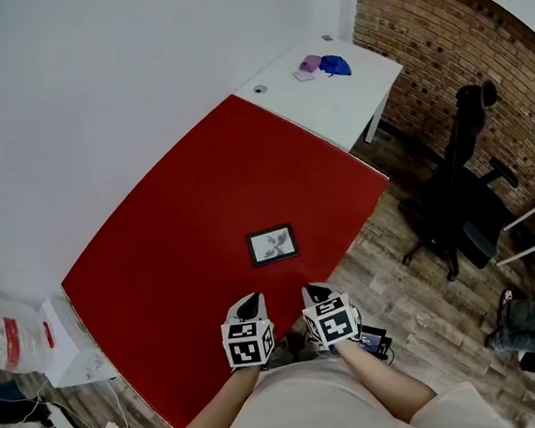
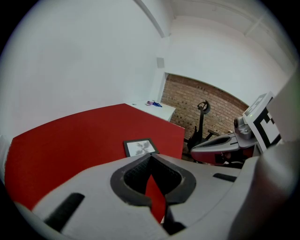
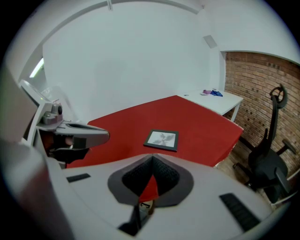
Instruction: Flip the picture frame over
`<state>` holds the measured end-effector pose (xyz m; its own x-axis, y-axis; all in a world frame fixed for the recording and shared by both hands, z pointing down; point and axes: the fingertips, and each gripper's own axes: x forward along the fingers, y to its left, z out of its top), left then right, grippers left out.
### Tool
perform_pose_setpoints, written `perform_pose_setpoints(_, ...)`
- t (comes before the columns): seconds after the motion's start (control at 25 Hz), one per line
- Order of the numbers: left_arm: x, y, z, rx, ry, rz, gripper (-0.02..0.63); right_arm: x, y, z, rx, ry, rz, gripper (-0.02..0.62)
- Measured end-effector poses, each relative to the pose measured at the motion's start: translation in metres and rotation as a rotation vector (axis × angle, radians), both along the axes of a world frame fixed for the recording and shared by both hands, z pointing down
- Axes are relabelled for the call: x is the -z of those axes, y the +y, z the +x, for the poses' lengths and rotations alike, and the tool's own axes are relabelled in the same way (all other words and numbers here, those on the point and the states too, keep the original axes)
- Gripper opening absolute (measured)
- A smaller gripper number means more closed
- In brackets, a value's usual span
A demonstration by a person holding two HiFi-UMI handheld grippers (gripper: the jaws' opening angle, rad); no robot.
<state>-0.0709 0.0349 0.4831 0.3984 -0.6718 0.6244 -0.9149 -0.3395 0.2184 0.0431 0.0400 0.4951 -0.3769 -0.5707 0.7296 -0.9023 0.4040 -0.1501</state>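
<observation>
A small black picture frame (image 1: 273,244) lies picture side up on the red table (image 1: 194,234), close to its near right edge. It also shows in the left gripper view (image 2: 139,147) and in the right gripper view (image 3: 162,139). My left gripper (image 1: 251,303) hovers over the table's near edge, short of the frame, shut and empty. My right gripper (image 1: 315,293) sits beside it, also shut with nothing between its jaws. Both point toward the frame from a short distance.
A white desk (image 1: 332,99) adjoins the red table's far end and carries a blue and a purple object (image 1: 323,65). A black office chair (image 1: 463,189) stands on the wooden floor at right, by the brick wall. A white box (image 1: 69,354) sits at the left.
</observation>
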Motion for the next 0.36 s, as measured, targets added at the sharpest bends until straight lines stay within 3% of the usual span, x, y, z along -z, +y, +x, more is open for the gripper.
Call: perform_pose_setpoints(0.36, -0.0003, 0.0038, -0.0002, -0.001, 0.003, -0.005, 0.006, 0.0004, 0.0037, 0.0007, -0.003, -0.002, -0.003, 0.003)
